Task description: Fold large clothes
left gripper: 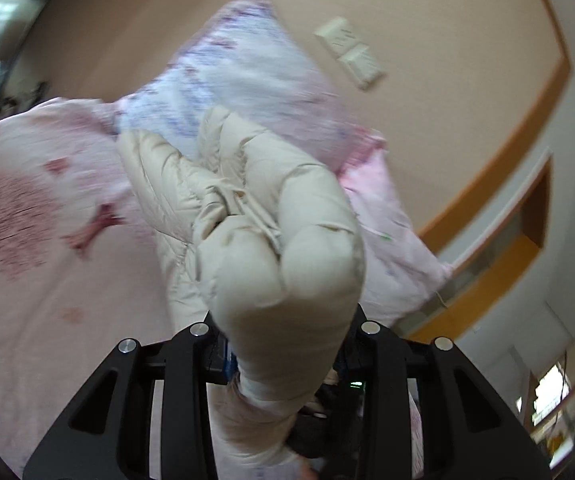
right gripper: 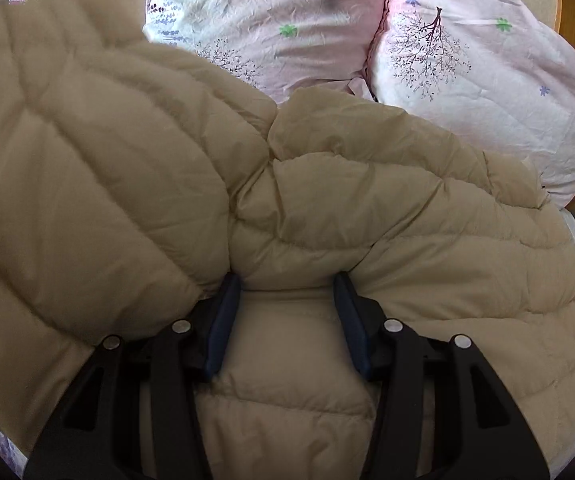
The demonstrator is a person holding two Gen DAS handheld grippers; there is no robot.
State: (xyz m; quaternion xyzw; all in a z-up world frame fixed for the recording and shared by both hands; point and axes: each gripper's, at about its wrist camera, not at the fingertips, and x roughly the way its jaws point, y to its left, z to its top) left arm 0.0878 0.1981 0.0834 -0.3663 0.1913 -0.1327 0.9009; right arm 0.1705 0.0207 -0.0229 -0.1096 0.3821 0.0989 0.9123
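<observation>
Puffy beige down jacket (right gripper: 247,208) looks light, squishy, slippery; left tool (left gripper: 283,344) clamps a bunched edge, right tool (right gripper: 287,292) pinches a quilted fold.

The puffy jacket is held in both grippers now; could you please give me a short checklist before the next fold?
1. Left gripper has the jacket: ok, a thick bunch of it fills the jaws.
2. Right gripper has the jacket: ok, a padded fold sits pinched between the blue pads.
3. Cord free of the left jaws: cannot tell, blurred.
4. Pillows out of the fold's way: not ok, the jacket's far edge reaches them.
5. Jacket lying flat: not ok, bunched and creased.
</observation>
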